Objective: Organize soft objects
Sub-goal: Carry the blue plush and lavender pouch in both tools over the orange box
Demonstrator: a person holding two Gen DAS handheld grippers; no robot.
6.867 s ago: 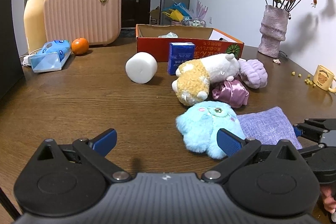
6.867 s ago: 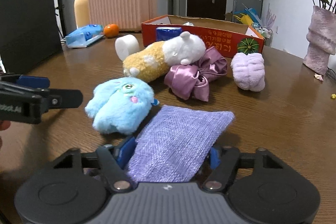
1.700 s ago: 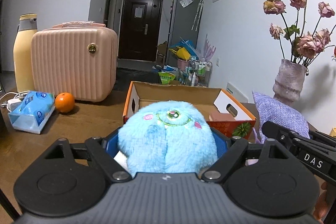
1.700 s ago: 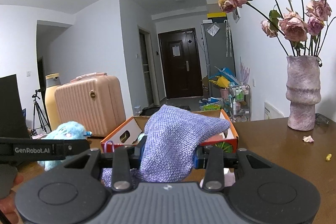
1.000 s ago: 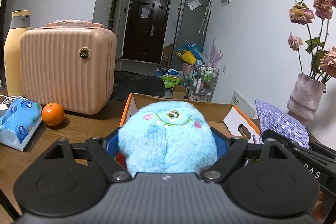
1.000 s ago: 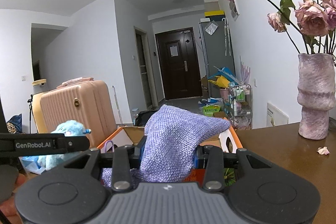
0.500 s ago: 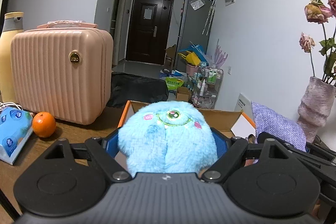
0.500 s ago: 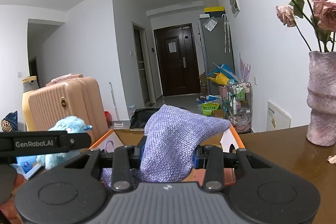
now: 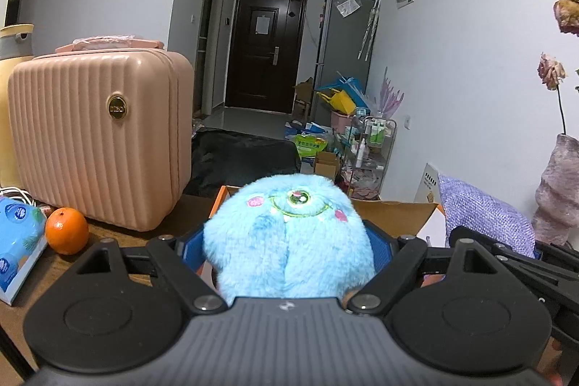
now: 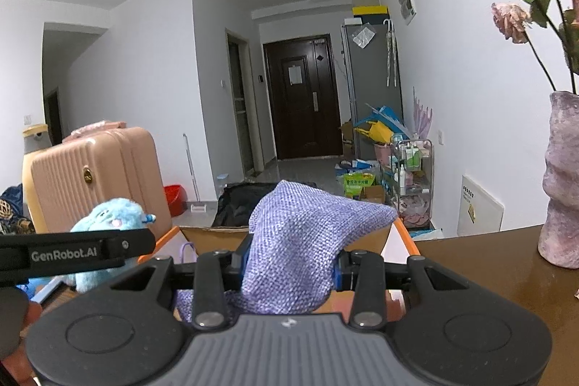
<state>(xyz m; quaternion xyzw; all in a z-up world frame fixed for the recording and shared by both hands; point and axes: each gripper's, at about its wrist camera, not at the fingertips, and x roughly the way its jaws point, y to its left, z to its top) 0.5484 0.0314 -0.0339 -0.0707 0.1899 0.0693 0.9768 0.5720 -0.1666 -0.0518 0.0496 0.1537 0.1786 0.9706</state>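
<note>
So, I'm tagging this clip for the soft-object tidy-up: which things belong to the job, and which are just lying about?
Job:
- blue plush monster, clamped in the left gripper
- purple woven pouch, clamped in the right gripper
- open cardboard box

Lying about:
- pink suitcase
- orange
- tissue pack
- vase

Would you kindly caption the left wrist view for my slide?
Left claw holds a blue plush before the box.

Both handheld tools share one build: the left gripper [image 9: 288, 241] and right gripper [image 10: 289, 263] have ribbed grey housings, black linkage arms with round silver screw heads, and blue finger pads [image 9: 190, 246]. White "GenRobot.AI" lettering marks one black finger
</note>
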